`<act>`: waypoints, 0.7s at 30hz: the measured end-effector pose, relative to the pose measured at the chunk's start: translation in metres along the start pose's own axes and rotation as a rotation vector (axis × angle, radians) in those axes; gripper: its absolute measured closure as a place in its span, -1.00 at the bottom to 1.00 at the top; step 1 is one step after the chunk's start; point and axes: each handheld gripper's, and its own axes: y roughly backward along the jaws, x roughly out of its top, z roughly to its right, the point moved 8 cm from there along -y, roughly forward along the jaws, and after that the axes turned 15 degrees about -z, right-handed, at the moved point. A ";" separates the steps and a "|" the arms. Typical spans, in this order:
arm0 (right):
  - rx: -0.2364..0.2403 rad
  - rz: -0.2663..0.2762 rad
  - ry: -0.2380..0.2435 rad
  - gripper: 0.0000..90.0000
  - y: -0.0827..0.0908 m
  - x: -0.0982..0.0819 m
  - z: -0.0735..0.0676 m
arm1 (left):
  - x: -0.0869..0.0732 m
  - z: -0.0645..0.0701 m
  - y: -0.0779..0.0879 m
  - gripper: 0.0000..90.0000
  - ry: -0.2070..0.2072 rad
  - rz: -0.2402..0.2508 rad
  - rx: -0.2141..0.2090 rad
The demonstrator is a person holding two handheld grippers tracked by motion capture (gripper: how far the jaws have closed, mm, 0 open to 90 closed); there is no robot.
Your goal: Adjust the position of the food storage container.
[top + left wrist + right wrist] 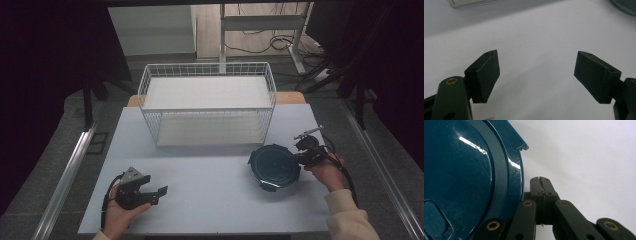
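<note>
A round dark teal lid (274,165) with side clasps lies flat on the white table (210,200), right of centre. In the right gripper view the lid (461,170) takes up the left side. My right gripper (539,180) is shut, pads pressed together, with its left jaw against the lid's rim and nothing seen between the pads. In the high view the right gripper (300,159) sits at the lid's right edge. My left gripper (154,186) rests at the front left, open, its jaws wide apart over bare table (536,75).
A white wire basket (207,107) stands at the back middle of the table, just behind the lid. A strip of the lid's edge (624,5) shows at the top right of the left gripper view. Metal rails run along both sides on the floor.
</note>
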 end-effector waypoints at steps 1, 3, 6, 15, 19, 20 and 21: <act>0.004 0.000 0.006 1.00 0.000 0.000 -0.004 | 0.000 0.000 0.000 -0.55 0.001 -0.001 0.000; 0.006 -0.004 0.017 1.00 -0.001 0.000 -0.012 | 0.000 0.000 0.000 -0.55 0.001 -0.001 -0.001; 0.013 -0.009 0.024 1.00 -0.002 0.001 -0.023 | 0.000 0.000 0.001 -0.55 0.004 0.000 -0.001; 0.026 -0.025 0.088 0.99 -0.001 0.012 -0.057 | 0.002 -0.002 0.005 -0.55 0.036 0.014 -0.019; 0.028 -0.022 0.129 1.00 -0.004 0.021 -0.073 | 0.001 -0.004 0.005 -0.55 0.048 0.011 -0.017; 0.027 -0.020 0.140 1.00 -0.006 0.025 -0.080 | 0.001 -0.004 0.004 -0.55 0.047 0.008 -0.015; 0.032 -0.015 0.144 1.00 -0.007 0.028 -0.083 | 0.001 -0.004 0.004 -0.55 0.046 0.006 -0.016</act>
